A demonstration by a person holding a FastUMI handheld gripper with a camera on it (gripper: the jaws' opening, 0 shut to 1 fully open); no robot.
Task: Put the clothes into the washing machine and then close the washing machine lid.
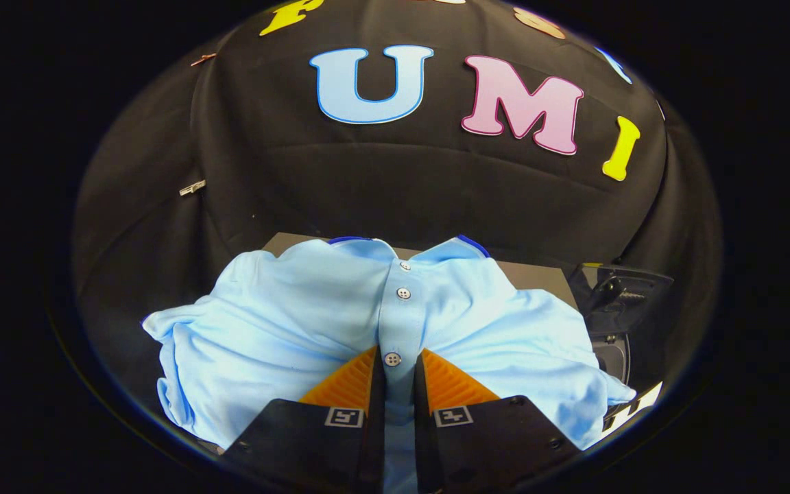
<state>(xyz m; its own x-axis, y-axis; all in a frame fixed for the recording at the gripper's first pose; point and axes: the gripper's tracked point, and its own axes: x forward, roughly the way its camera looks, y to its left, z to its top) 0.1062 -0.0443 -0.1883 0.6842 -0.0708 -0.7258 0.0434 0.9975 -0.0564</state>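
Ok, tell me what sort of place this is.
Most likely a staged recording booth, not a real laundry room: black cloth drapes the wall behind, and a light blue shirt lies on a dark surface. The gripper is shut on the shirt's button placket.

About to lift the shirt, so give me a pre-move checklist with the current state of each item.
1. Fingers closed on the light blue shirt: ok, both press the button placket.
2. Grip centred on the garment: ok, cloth spreads to both sides.
3. Shirt free of snags: cannot tell, its far edge lies over a dark flat surface.
4. Washing machine opening located: cannot tell.
5. Lid open: cannot tell.
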